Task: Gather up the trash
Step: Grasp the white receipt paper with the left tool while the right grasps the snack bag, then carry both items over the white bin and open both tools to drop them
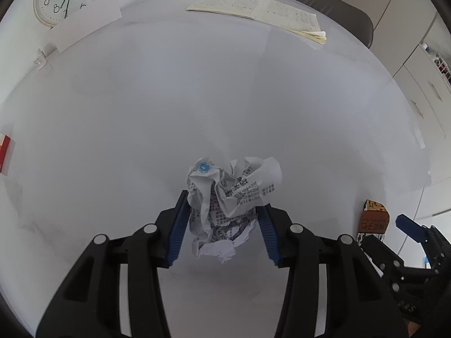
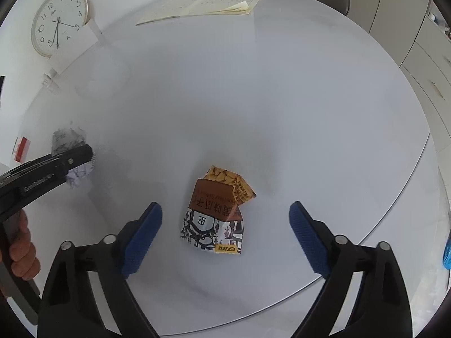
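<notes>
The left gripper (image 1: 222, 222) is clamped on a crumpled ball of white printed paper (image 1: 229, 197), blue pads touching both flanks, the wad standing taller than wide on the round white table (image 1: 225, 98), away from its edges. The right gripper (image 2: 225, 233) hangs spread wide, pads well clear of a flattened brown-and-white snack packet (image 2: 217, 214) lying between them, long axis running away from the camera, torn orange top toward the far edge. Only the right view shows a hand (image 2: 22, 250) on the left tool. Farther off, an open paper booklet (image 1: 259, 11) at the far edge; a round white wall clock (image 2: 57, 21) far left.
</notes>
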Demonstrator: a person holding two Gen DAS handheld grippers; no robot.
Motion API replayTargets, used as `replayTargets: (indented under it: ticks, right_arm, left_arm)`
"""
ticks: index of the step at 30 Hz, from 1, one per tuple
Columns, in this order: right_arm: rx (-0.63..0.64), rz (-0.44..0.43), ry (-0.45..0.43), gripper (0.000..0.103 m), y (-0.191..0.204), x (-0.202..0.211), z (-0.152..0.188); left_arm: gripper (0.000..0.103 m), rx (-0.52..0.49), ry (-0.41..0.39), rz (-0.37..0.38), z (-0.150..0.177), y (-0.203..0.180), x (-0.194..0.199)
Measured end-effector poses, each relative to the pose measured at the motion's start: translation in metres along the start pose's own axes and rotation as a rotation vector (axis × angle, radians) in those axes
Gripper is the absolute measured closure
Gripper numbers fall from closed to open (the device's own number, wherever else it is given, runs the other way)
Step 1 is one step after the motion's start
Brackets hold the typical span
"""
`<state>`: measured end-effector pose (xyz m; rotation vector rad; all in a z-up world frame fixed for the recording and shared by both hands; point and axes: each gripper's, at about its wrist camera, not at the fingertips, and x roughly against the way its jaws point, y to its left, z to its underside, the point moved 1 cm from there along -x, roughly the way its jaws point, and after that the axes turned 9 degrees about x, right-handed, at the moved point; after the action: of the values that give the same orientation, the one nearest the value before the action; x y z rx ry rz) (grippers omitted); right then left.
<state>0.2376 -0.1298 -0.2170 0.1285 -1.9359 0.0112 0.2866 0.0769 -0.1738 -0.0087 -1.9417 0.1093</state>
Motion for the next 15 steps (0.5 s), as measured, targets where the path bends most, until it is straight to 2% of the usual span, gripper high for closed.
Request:
replayTargets:
  ticks: [3,4,6,10,15]
  right_arm:
    - [0.0,0.014,0.018,0.044,0.003,-0.005,0.002]
    - [0.013,0.034,0.008,0.056,0.005,-0.004,0.002]
    - [0.025,0.036,0.002,0.069,0.006,-0.002,0.005]
    - [0.012,0.006,-0.03,0.071,0.001,0.012,0.011]
    - [-0.045,-0.086,-0.082,0.071,-0.02,0.058,0.04]
  left_arm:
    - [0.057,0.008,-0.01,-0.002,0.006,0.006,0.012]
    - [0.057,0.011,-0.014,-0.005,0.01,0.008,0.018]
    - [0.057,0.016,-0.015,-0.002,0.015,0.011,0.025]
    - [0.057,-0.011,-0.032,-0.01,0.031,0.008,0.047]
    - [0.057,-0.06,-0.031,0.02,0.061,-0.009,0.083]
